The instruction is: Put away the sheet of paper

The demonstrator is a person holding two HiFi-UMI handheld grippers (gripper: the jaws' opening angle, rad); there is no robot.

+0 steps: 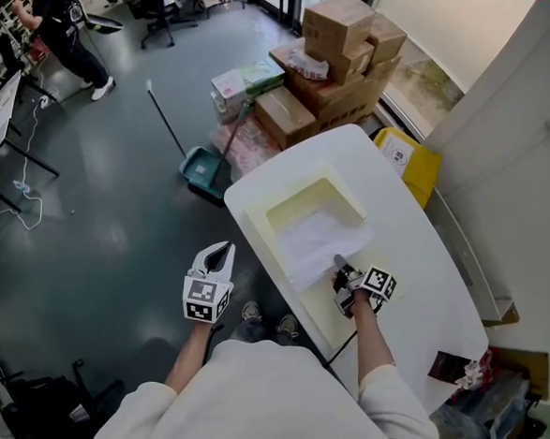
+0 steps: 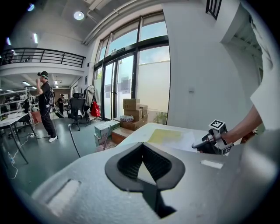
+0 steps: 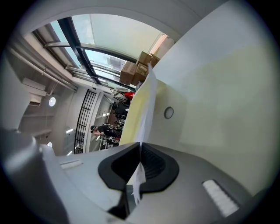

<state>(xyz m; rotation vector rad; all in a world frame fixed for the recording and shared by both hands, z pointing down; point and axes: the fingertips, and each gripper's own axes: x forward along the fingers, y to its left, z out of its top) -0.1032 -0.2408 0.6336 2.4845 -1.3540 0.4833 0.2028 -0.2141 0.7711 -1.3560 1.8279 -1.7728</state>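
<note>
White sheet of paper (image 1: 316, 240) lies over cream tray (image 1: 300, 202) on worktop (image 1: 422, 262) | right claw (image 1: 338, 262) clamps its near edge (jaws tight) | left claw (image 1: 218, 252) closed, empty, beside worktop

right tool (image 1: 339, 263) at the sheet of paper (image 1: 313, 240)'s near edge, over a cream tray (image 1: 253, 212)
</note>
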